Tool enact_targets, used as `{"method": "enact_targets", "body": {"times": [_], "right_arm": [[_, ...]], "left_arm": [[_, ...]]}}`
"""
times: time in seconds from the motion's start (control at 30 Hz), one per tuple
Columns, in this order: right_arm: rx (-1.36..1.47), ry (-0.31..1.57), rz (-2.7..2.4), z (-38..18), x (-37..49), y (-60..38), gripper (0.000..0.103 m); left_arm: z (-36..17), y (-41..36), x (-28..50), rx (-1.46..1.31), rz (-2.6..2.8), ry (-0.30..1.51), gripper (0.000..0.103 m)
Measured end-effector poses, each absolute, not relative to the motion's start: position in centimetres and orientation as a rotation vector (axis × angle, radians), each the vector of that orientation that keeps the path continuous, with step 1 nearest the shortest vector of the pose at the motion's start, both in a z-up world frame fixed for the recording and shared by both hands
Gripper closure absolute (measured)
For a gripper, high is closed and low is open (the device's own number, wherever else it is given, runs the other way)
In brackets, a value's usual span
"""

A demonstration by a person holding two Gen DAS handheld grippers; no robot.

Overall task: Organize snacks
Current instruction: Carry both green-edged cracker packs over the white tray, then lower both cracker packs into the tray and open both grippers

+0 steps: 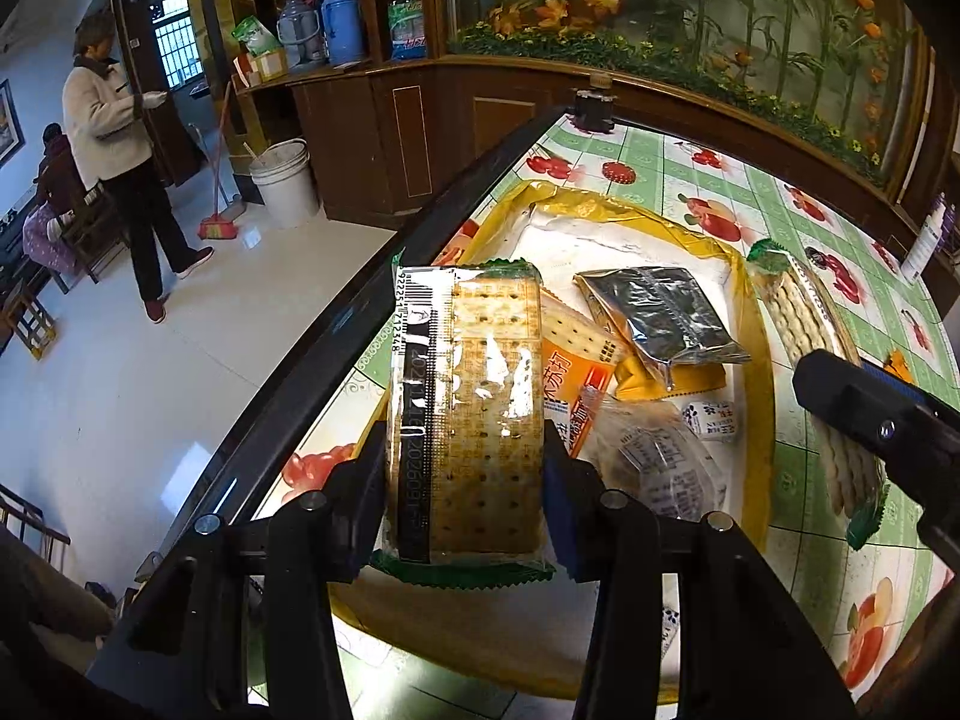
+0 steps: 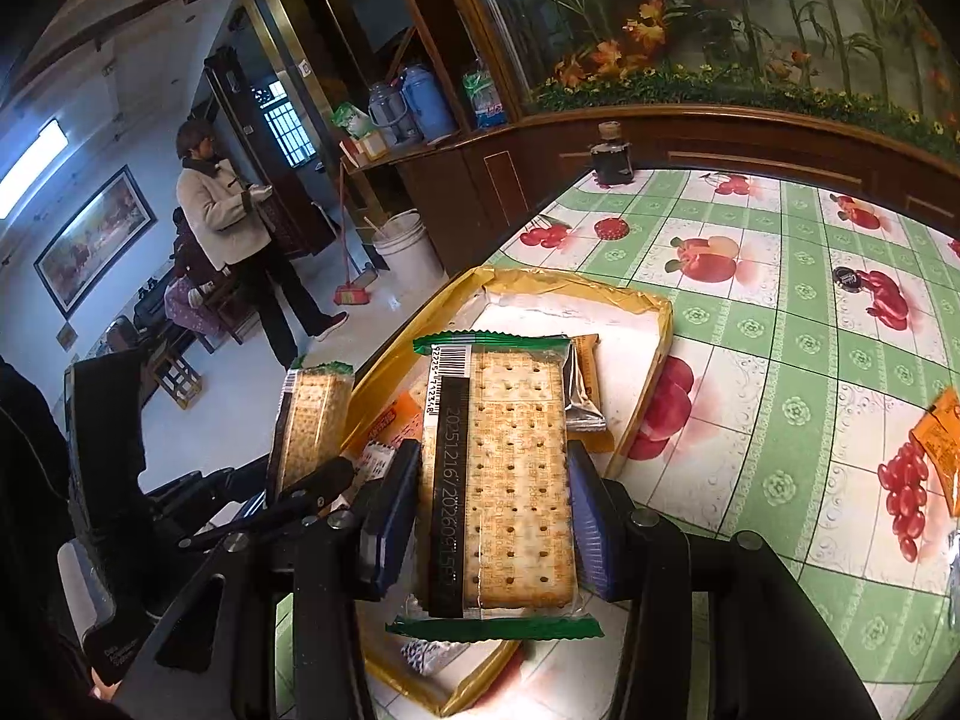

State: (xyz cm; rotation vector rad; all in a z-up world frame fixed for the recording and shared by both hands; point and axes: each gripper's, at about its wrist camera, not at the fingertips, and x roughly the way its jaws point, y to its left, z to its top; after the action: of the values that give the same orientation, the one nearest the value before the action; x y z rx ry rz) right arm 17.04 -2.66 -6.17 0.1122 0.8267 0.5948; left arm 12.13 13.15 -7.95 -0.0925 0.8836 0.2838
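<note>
Left wrist view: left gripper (image 1: 465, 474) is clamped on a cracker pack (image 1: 468, 414), held over the near end of the yellow-rimmed tray (image 1: 762, 396). Tray contents: an orange cracker packet (image 1: 576, 372), a silver foil packet (image 1: 660, 312), a clear wrapped snack (image 1: 660, 462). Right wrist view: right gripper (image 2: 492, 510) grips a second cracker pack (image 2: 510, 480) above the same tray (image 2: 654, 330). An orange packet (image 2: 942, 444) lies on the fruit-print tablecloth (image 2: 780, 360), outside the tray.

Right tool (image 2: 489, 516) clamping cracker pack (image 2: 501, 480), above yellow-rimmed tray (image 2: 651, 354), fruit-print tablecloth (image 2: 780, 360)
</note>
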Motion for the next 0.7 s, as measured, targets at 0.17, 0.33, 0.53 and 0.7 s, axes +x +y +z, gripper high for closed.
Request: {"method": "enact_targets", "body": {"times": [0.17,0.33,0.53,0.7], "right_arm": [[0.113,0.845,0.599,-7.0,18.3,-1.9,0.055],[0.112,0.863,0.608,-7.8,19.0,-1.2,0.055],[0.099,0.883,0.610,-8.7,19.8,-0.5,0.055],[0.097,0.903,0.595,-9.6,20.7,-0.3,0.055]], "left_arm": [[-8.4,13.3,12.9,-0.090,0.292,0.891,0.058],[-8.4,13.2,13.5,-0.080,0.297,0.882,0.058],[-8.4,13.0,14.1,-0.065,0.303,0.871,0.058],[-8.4,12.9,14.6,-0.052,0.307,0.865,0.058]]}}
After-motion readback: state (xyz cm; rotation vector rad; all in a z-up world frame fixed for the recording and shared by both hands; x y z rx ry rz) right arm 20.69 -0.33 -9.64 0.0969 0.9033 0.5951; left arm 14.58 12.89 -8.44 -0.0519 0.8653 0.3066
